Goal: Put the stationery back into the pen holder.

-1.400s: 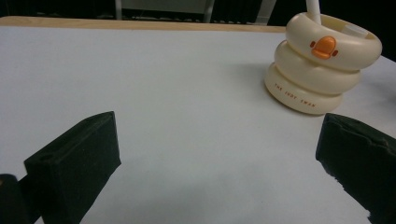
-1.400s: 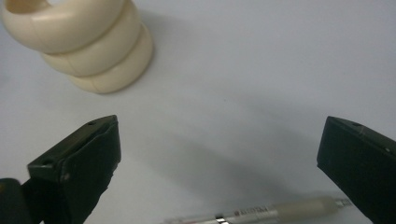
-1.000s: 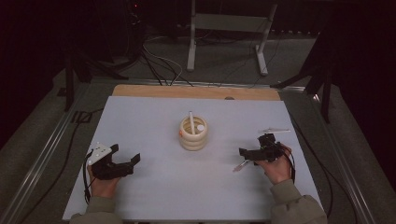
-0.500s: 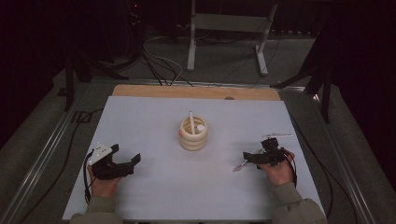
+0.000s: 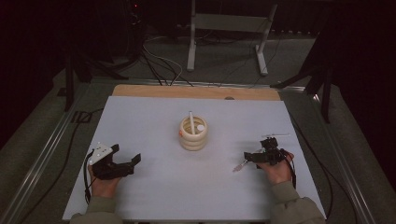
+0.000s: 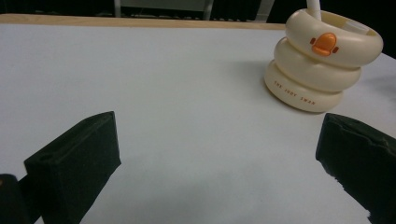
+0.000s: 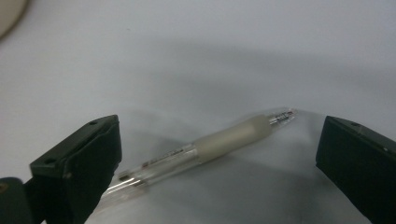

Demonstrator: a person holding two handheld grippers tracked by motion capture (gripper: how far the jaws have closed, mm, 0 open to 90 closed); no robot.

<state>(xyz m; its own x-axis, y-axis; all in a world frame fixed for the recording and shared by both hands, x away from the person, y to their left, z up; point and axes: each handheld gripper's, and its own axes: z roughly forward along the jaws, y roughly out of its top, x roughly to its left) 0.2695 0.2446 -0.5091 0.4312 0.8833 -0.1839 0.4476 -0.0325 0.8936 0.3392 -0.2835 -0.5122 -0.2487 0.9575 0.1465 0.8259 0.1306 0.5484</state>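
Right gripper (image 5: 254, 158), lower right of the high view: jaws spread wide, a clear pen (image 7: 205, 147) lying on the table (image 5: 154, 116) between them. Left gripper (image 5: 122, 164), lower left: jaws apart, empty. Cream ringed holder (image 5: 194, 133) stands at centre.

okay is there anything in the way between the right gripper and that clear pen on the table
Nothing visible. In the right gripper view the pen lies flat on the white table between the open fingers of the right gripper, with bare surface around it. The cream holder stands well off toward the table's middle.
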